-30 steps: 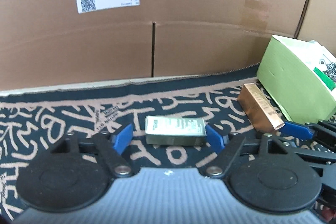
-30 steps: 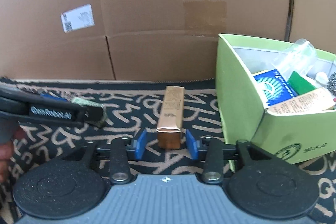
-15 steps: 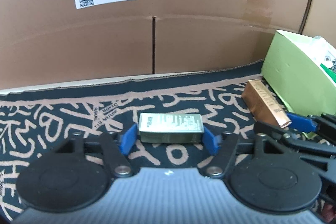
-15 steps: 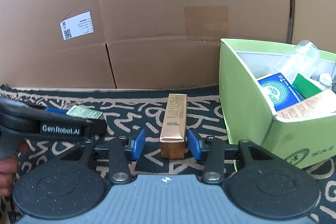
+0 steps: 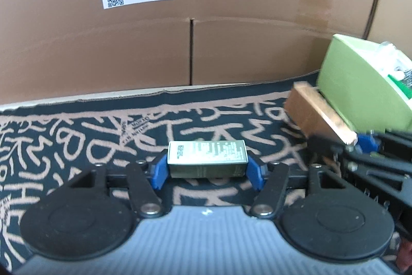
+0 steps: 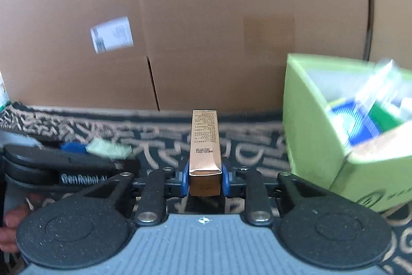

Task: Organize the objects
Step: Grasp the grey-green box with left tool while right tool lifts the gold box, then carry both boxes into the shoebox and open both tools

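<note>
A small silver-green box (image 5: 207, 153) lies crosswise on the patterned mat, and my left gripper (image 5: 207, 170) is closing on it, its blue pads touching both short ends. My right gripper (image 6: 205, 181) is closing on the near end of a long gold box (image 6: 204, 135), pads pressed to its two sides. The gold box (image 5: 316, 112) points away from me, just left of the green carton (image 6: 309, 125). In the right wrist view the silver-green box (image 6: 110, 148) shows blurred at the left, beside a blue fingertip (image 6: 73, 147) of the left gripper.
The green carton (image 5: 360, 94) at the right holds a blue packet (image 6: 358, 125), a clear bottle and other items. A cardboard wall (image 5: 231, 17) with a white label stands along the back of the black-and-tan mat (image 5: 77, 146). A hand (image 6: 10, 228) shows at the lower left.
Both pairs of jaws have narrowed onto their boxes. The left pads now touch the silver-green box's ends, and the right pads clamp the gold box.
</note>
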Demonstrator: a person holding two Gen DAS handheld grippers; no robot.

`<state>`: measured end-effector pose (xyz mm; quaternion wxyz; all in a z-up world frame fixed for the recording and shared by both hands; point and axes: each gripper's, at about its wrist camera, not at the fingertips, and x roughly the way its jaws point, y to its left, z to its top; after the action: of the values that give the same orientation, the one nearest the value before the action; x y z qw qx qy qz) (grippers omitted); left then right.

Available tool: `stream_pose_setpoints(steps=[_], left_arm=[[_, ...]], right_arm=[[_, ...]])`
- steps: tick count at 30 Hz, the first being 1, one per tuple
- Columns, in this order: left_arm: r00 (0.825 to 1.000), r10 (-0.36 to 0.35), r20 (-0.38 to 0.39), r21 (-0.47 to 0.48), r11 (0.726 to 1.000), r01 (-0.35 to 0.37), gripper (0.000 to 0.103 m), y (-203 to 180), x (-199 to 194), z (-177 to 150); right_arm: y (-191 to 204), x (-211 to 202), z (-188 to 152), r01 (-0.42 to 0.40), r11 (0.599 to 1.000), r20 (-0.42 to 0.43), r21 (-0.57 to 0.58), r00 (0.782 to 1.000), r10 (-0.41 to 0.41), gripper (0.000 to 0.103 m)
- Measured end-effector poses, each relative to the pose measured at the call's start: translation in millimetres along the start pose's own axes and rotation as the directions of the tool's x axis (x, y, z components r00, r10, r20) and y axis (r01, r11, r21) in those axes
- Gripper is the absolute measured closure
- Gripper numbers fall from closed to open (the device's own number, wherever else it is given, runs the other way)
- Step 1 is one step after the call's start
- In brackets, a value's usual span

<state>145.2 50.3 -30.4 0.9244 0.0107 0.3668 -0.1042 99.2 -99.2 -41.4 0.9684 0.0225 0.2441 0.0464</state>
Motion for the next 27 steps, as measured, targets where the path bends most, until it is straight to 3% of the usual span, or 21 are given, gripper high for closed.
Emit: stream_pose_setpoints(steps=[5,11,17,21,24,27], left_arm=[[0.996,-0.047,0.075,0.042,0.998,0.044,0.042,-24.8,-33.5,15.2],[0.977,-0.119,0.177,0.133,0.986,0.096,0.042,-72.8,-68.2,46.2],[0.960,-0.159,0.230,0.198,0.974,0.114,0.042,-120.7,-75.6,73.9],[0.946,-0.206,0.250,0.259,0.956,0.140,0.042,-154.0,-69.6,85.3],[0.936,-0.253,0.245,0.320,0.932,0.169,0.042,-180.3,-58.7,91.8],[0.933,-0.276,0.230,0.354,0.917,0.184,0.042,-200.6,-44.5,97.8]], right_arm=[[-13.6,-44.9,14.7,-0.024,0.998,0.165,0.061,0.986,0.014,0.076],[-55.0,-80.3,26.6,0.027,0.985,0.292,0.170,0.953,-0.077,0.076],[-108.4,-104.8,27.4,0.154,0.947,0.330,0.282,0.911,-0.247,0.076],[-146.6,-105.0,21.7,0.278,0.899,0.294,0.339,0.876,-0.382,0.076],[-170.9,-104.9,15.6,0.284,0.872,0.267,0.397,0.874,-0.406,0.076],[-179.2,-102.3,14.1,0.328,0.864,0.264,0.382,0.857,-0.442,0.076]])
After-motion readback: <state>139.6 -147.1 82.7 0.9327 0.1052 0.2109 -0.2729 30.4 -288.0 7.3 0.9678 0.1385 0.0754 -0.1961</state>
